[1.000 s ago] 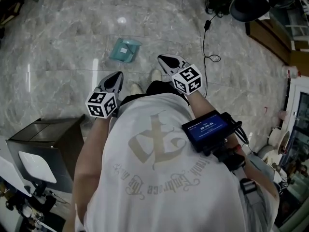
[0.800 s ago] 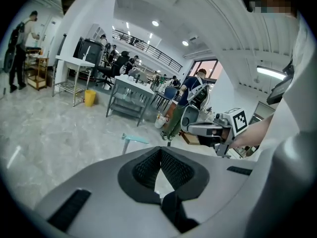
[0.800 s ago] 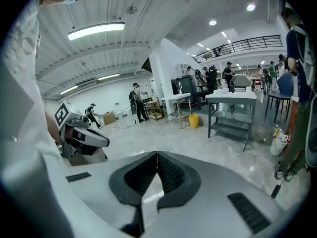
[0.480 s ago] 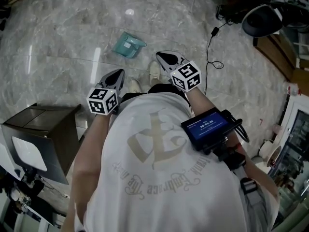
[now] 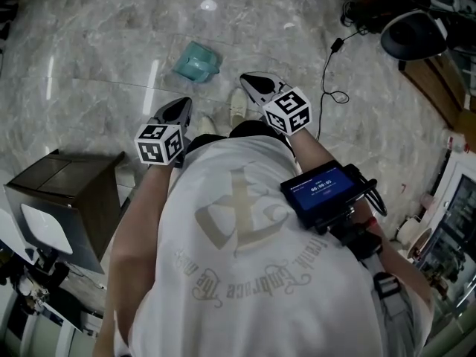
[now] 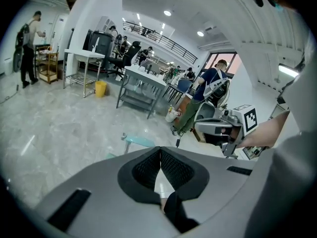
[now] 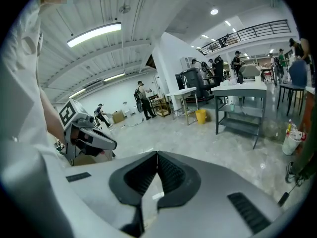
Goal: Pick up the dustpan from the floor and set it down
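Your left tongs (image 5: 178, 111) are pressed together with nothing between them, held out in front of you. Ahead of both tongs, the teal dustpan (image 5: 197, 61) lies on the marble floor (image 5: 97, 43), clear of either. Your right tongs (image 5: 256, 86) are likewise pinched together and empty.

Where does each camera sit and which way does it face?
Head view: on the head, facing steeply down at the floor and teal dustpan; shows shirt, forearms, left hand-held gripper, right hand-held gripper.
Left gripper view: rides that gripper, facing along shut jaws toward the dustpan; right hand-held gripper and forearm at right.
Right gripper view: rides that gripper, facing along shut jaws across the room; left hand-held gripper at left.
Shared: head and left gripper views both show the dustpan.
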### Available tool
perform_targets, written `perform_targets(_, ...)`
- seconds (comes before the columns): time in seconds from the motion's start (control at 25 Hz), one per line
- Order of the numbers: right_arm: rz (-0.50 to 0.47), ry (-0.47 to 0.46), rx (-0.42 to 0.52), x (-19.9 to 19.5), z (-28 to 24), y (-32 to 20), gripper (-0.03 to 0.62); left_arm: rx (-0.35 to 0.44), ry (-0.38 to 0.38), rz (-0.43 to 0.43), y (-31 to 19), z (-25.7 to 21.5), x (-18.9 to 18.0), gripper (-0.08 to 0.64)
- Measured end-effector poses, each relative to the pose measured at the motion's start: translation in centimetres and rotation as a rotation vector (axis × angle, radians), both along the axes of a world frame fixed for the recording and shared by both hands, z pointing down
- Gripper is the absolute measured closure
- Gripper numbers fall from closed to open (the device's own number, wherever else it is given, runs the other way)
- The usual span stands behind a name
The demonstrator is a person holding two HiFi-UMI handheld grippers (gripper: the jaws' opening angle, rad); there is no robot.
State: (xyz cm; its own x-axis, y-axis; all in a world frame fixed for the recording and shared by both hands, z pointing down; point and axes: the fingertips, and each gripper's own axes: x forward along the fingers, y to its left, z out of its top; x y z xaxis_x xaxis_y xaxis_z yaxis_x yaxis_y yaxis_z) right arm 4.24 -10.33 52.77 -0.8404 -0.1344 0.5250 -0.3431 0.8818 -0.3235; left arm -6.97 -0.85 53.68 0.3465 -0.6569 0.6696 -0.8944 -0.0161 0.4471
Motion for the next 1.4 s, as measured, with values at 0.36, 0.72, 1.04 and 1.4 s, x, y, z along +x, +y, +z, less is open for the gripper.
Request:
perform_targets(0.36, -0.012, -0.026, -0.018, -0.6, 0.1, -1.1, 0.577, -0.07, 0.044, -0.097, -1.0, 0.9, -1.1, 0.549)
perform_targets(0.72, -0.026, -0.035, -0.041, -0.9, 0.4, -0.5, 0.577, -0.129, 0.017, -0.104, 0.2, 1.4, -1.6, 0.549)
perform_targets(1.04, -0.025, -0.047, -0.055, -1.3, 0.3, -0.5, 0.577, -0.098, -0.235, 0.218, -0.3, 1.2, -1.7, 0.549)
perform_targets(1.4, 0.032, -0.046, -0.058, -0.5, 0.3, -1.7, 0.577, -0.062, -0.507, 0.65, -1.8, 1.9, -2.4, 0.548)
